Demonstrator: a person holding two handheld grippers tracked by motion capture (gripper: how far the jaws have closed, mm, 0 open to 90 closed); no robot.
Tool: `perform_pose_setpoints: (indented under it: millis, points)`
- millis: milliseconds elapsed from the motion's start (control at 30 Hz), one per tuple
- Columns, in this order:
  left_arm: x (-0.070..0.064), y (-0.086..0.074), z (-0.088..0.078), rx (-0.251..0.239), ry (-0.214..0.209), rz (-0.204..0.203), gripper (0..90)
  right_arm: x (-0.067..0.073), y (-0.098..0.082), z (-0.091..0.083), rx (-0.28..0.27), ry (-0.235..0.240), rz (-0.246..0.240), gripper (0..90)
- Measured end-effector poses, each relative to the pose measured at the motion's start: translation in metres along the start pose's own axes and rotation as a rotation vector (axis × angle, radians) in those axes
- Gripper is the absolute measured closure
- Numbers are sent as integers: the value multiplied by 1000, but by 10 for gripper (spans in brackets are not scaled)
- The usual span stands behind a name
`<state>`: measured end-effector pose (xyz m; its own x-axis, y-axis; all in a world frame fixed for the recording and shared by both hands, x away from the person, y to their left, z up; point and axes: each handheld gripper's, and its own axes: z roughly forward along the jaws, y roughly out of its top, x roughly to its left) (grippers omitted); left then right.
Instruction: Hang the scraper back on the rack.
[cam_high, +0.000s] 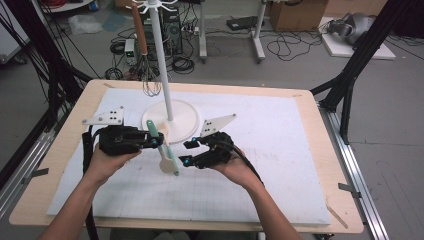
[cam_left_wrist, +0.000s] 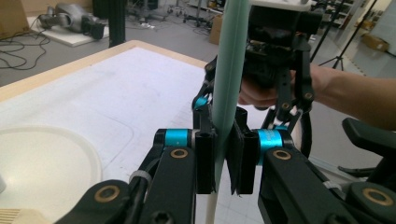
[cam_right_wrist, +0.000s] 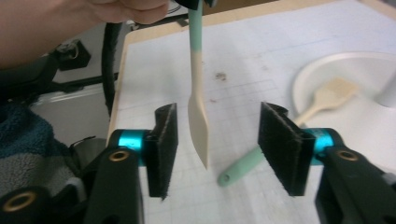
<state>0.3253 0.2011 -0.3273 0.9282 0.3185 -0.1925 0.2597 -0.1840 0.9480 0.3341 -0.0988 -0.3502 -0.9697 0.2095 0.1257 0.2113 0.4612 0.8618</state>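
Wooden bench (cam_high: 320, 165) under a white gridded mat (cam_high: 280, 160); cables and boxes on the floor beyond; white hook stand (cam_high: 161, 50) on its round base (cam_high: 187, 122), whisk (cam_high: 150, 75) hanging from it. We hold one mint-handled spatula (cam_right_wrist: 198, 93) off the mat, left gripper (cam_left_wrist: 223, 163) jaws pinching its handle; right gripper (cam_right_wrist: 215, 140) jaws spread around its blade, not touching. Second spatula (cam_right_wrist: 261, 158) lies across the base rim. By our judgement, hanging is undone for both.
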Motion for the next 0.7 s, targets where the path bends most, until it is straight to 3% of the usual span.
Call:
perform_pose_setpoints:
  millis: [267, 700]
  points:
    - [7, 11, 0, 3, 14, -3, 822, -2, -15, -22, -15, -76, 20, 367]
    - [17, 40, -4, 11, 11, 13, 821, -4, -35, -43, -28, -176, 35, 282]
